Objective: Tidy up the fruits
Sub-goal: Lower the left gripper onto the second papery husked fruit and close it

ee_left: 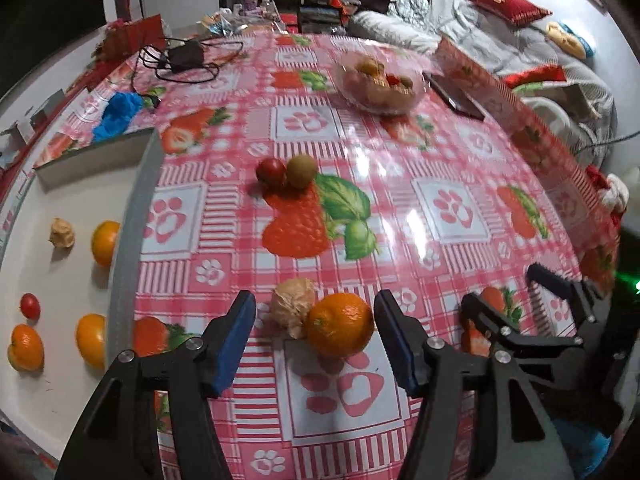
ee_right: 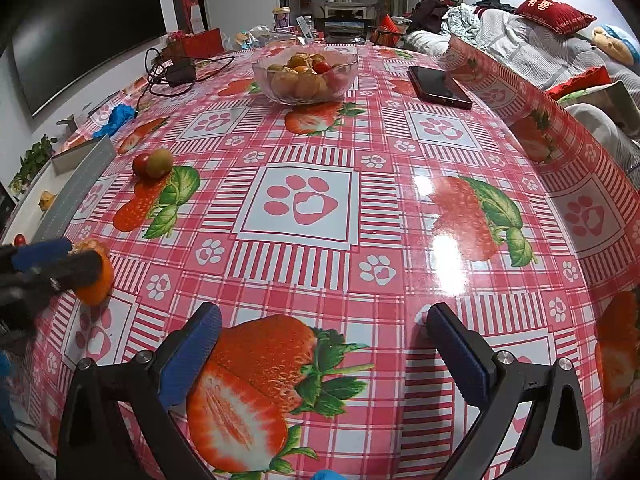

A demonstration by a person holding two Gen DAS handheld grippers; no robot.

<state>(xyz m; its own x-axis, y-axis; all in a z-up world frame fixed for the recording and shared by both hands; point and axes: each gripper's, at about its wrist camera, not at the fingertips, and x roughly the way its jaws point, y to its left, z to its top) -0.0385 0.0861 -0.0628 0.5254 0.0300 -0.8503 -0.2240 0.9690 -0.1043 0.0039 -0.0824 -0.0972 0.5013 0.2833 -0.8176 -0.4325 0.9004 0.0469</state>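
An orange (ee_left: 340,324) lies on the table beside a wrinkled walnut (ee_left: 292,306). My left gripper (ee_left: 316,336) is open with its blue pads on either side of both, not closed on them. It also shows at the left of the right wrist view (ee_right: 60,260), in front of the orange (ee_right: 96,284). A red tomato (ee_left: 271,172) and a green-brown kiwi (ee_left: 302,170) touch each other mid-table. A white tray (ee_left: 60,280) at the left holds oranges, a tomato and a walnut. My right gripper (ee_right: 322,344) is open and empty above the tablecloth; it shows in the left wrist view (ee_left: 504,292).
A glass bowl (ee_left: 380,80) full of fruit stands at the far side, with a dark phone (ee_left: 454,96) beside it. A black power adapter with cables (ee_left: 184,58) and a blue cloth (ee_left: 118,112) lie at the far left. The table edge drops off at the right, by a sofa.
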